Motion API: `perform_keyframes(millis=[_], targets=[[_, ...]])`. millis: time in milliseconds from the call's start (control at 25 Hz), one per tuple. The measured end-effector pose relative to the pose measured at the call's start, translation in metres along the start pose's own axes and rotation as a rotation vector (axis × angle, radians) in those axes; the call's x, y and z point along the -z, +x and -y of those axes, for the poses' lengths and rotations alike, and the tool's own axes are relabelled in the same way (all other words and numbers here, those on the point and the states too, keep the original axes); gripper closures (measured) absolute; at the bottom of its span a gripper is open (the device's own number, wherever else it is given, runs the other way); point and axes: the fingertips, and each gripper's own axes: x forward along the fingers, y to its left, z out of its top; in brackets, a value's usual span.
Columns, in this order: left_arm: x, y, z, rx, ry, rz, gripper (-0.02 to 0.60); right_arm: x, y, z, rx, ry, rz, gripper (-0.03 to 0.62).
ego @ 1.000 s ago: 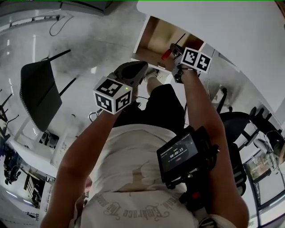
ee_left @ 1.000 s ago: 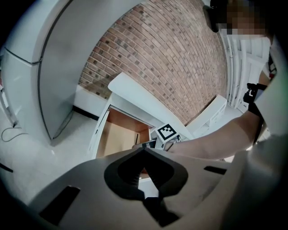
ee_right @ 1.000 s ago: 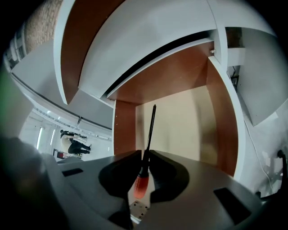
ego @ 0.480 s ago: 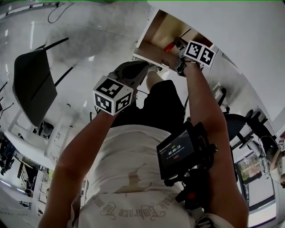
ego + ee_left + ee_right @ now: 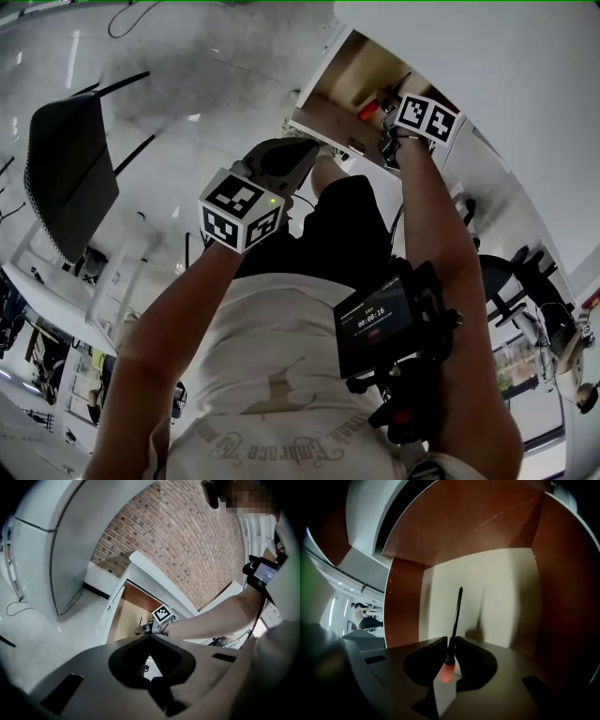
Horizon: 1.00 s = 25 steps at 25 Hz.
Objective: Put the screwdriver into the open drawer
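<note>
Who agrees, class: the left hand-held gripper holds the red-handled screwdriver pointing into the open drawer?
Wrong hand. The right hand-held gripper holds the red-handled screwdriver pointing into the open drawer, as the right gripper view shows. The left hand-held gripper is shut and empty.

**Person reaches a screwdriver over an open desk drawer**

Seen from above, a person in a white printed T-shirt and black shorts held the grey handheld right gripper (image 5: 382, 105) over an open brown wooden drawer (image 5: 339, 80) under a white desk top (image 5: 506, 56). A red-handled screwdriver (image 5: 369, 112) sat at the gripper's tip, its black shaft angled above the drawer's pale bottom. The grey left gripper (image 5: 302, 152), topped by a black-and-white marker cube, hung just short of the drawer's front edge. A black mesh-backed chair (image 5: 70, 173) stood on the pale speckled floor (image 5: 206, 66) at left, and a small black screen unit (image 5: 373, 323) sat beside the right forearm.
</note>
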Motion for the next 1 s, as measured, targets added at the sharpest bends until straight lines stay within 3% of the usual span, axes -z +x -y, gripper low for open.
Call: perform_keyframes(millis=[640,1000], targets=[[0.023,0.002,-0.016,-0.018,-0.041,-0.014,0.561,0.016,0.034,0.029,0.129,-0.102,-0.080,0.526],[0.026,-0.001,-0.022,-0.012,-0.041,-0.019,0.561,0.019,0.038,0.032,0.204,-0.110,-0.069,0.526]])
